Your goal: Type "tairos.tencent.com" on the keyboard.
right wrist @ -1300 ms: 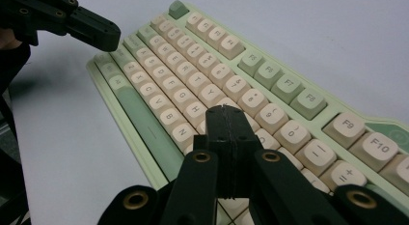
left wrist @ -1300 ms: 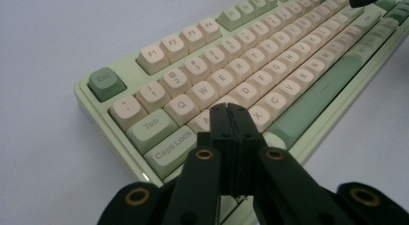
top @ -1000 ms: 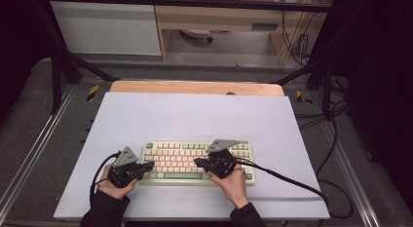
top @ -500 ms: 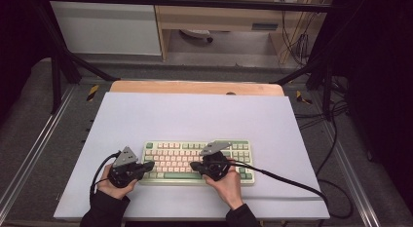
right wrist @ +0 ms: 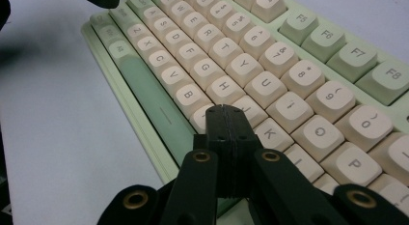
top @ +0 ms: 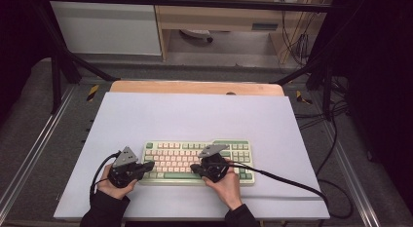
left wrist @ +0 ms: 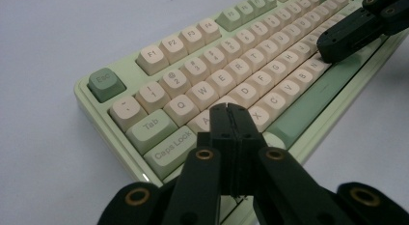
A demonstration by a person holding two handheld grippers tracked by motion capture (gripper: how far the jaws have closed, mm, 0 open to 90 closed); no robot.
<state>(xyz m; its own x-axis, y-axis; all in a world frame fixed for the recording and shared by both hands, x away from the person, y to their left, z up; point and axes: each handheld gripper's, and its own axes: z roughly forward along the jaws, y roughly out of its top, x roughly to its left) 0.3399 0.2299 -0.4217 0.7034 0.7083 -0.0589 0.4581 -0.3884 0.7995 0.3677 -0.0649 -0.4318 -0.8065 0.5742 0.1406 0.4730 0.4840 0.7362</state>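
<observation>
While the keyboard (top: 197, 162) lies flat near the front edge of the pale bench (top: 195, 115), a claw sits over each end of it, each held in one of the person's hands. The left claw (top: 150, 164) has its jaws pressed together with nothing between them; in the left gripper view its closed tip (left wrist: 230, 111) hovers over the home row, near the A and S keys, just right of Caps Lock. The right claw (top: 194, 167) is likewise pressed together and empty; in the right gripper view its tip (right wrist: 223, 111) hangs above the keys around J and N, close to the green space bar (right wrist: 149, 92). In the high view the two claws point toward each other across the lower key rows, near but apart.
</observation>
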